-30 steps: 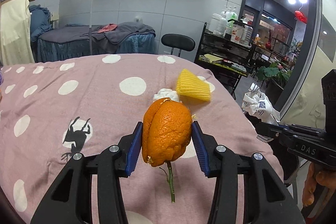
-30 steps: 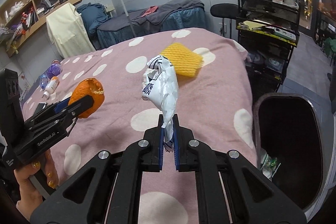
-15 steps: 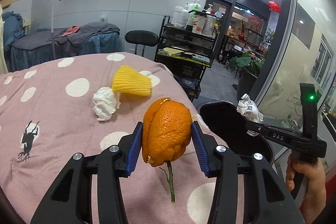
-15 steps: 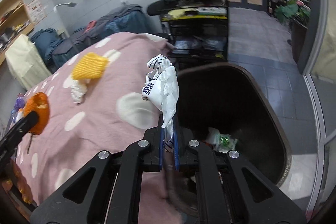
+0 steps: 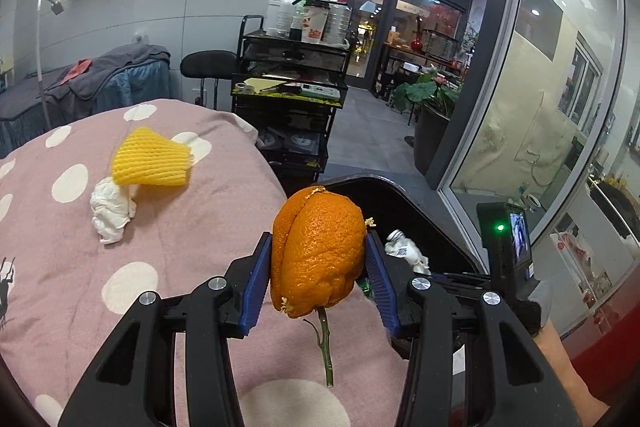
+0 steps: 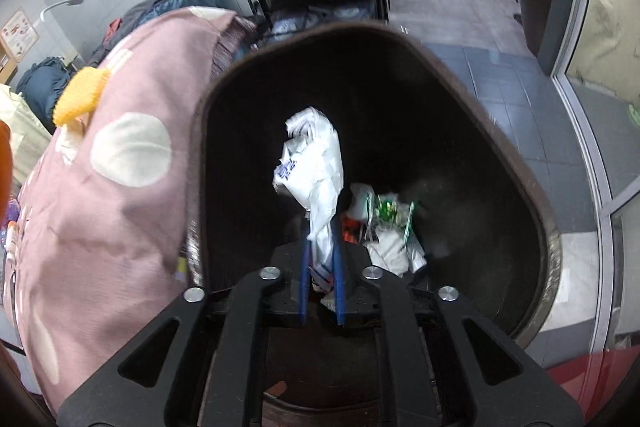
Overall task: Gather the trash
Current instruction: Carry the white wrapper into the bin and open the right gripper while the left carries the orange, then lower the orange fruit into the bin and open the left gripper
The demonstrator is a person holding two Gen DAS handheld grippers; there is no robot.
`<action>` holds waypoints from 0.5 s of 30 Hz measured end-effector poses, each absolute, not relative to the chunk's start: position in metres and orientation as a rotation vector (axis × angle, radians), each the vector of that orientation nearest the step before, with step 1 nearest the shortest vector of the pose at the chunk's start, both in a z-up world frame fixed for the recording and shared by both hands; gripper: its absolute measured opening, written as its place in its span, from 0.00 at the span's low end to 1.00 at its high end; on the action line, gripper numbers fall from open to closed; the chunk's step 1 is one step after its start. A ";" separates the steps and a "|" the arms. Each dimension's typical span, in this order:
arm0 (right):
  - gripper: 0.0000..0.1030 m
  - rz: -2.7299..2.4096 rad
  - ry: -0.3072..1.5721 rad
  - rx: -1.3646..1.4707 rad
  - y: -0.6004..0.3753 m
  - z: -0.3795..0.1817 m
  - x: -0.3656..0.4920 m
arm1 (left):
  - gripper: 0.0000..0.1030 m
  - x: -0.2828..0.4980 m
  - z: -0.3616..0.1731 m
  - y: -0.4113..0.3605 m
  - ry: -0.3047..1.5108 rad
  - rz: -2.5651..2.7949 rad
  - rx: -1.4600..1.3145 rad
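Two pieces of trash are in hand at once, and each has its own way to go astray. The right tool [image 6: 320, 291] hangs over the mouth of the black bin [image 6: 532, 195], its blue pads just parting around the tail of a crumpled white plastic bag [image 6: 314, 171]. Thin film like this tends to cling; I judge it could stay stuck to one pad instead of dropping, and get carried back out when the hand lifts. The bag's bulk stands over the middle of the opening, above wrappers already at the bottom, so a clean fall looks likely if it lets go.

The left tool [image 5: 318, 275] is clamped on an orange peel [image 5: 318, 251] with a green stem hanging below it, held above the near right edge of the pink dotted bed [image 5: 168, 259], just short of the bin's rim. Released here, the peel could land on the bedding or the floor rather than inside. The two tools are also close together beside the bin, so a hurried swing could knock them.

Still left on the bed, further left: a yellow foam net [image 5: 150, 161] touching a white tissue wad [image 5: 110, 211].
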State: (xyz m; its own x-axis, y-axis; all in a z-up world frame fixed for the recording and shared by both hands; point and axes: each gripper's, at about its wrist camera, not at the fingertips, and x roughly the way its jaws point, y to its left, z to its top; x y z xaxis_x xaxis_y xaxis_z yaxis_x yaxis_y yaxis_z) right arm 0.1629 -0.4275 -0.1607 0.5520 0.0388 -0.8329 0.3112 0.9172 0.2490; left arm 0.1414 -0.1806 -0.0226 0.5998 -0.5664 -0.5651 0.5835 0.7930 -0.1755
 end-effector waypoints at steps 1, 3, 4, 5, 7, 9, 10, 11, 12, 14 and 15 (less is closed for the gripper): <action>0.26 -0.165 0.991 0.399 -0.429 -0.166 0.163 | 0.44 0.140 -0.024 -0.186 0.649 -0.678 0.034; 0.57 -0.178 0.987 0.401 -0.430 -0.170 0.159 | 0.44 0.139 -0.027 -0.195 0.660 -0.697 0.042; 0.60 -0.191 0.973 0.392 -0.430 -0.169 0.156 | 0.44 0.138 -0.028 -0.199 0.667 -0.705 0.047; 0.60 -0.197 0.965 0.382 -0.429 -0.168 0.154 | 0.44 0.138 -0.030 -0.203 0.671 -0.712 0.052; 0.60 -0.203 0.954 0.373 -0.429 -0.165 0.152 | 0.44 0.136 -0.033 -0.210 0.681 -0.727 0.063; 0.61 -0.212 0.940 0.383 -0.431 -0.161 0.149 | 0.44 0.136 -0.035 -0.218 0.693 -0.743 0.069; 0.62 -0.218 0.931 0.388 -0.433 -0.160 0.146 | 0.44 0.136 -0.036 -0.222 0.700 -0.751 0.071; 0.65 -0.226 0.922 0.390 -0.435 -0.158 0.144 | 0.44 0.137 -0.037 -0.225 0.704 -0.757 0.072; 0.68 -0.240 0.913 0.388 -0.437 -0.157 0.141 | 0.44 0.138 -0.039 -0.230 0.711 -0.765 0.075; 0.69 -0.259 0.900 0.384 -0.439 -0.153 0.137 | 0.44 0.138 -0.042 -0.236 0.721 -0.774 0.080; 0.71 -0.267 0.895 0.383 -0.441 -0.151 0.134 | 0.44 0.139 -0.044 -0.239 0.728 -0.780 0.084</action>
State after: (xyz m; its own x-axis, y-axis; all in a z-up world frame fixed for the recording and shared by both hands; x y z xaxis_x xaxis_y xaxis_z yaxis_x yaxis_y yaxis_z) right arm 0.1344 -0.4410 -0.1509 0.5999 -0.0666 -0.7973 0.3815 0.8998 0.2119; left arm 0.1390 -0.2394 -0.0437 0.4833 -0.6118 -0.6261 0.6671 0.7206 -0.1892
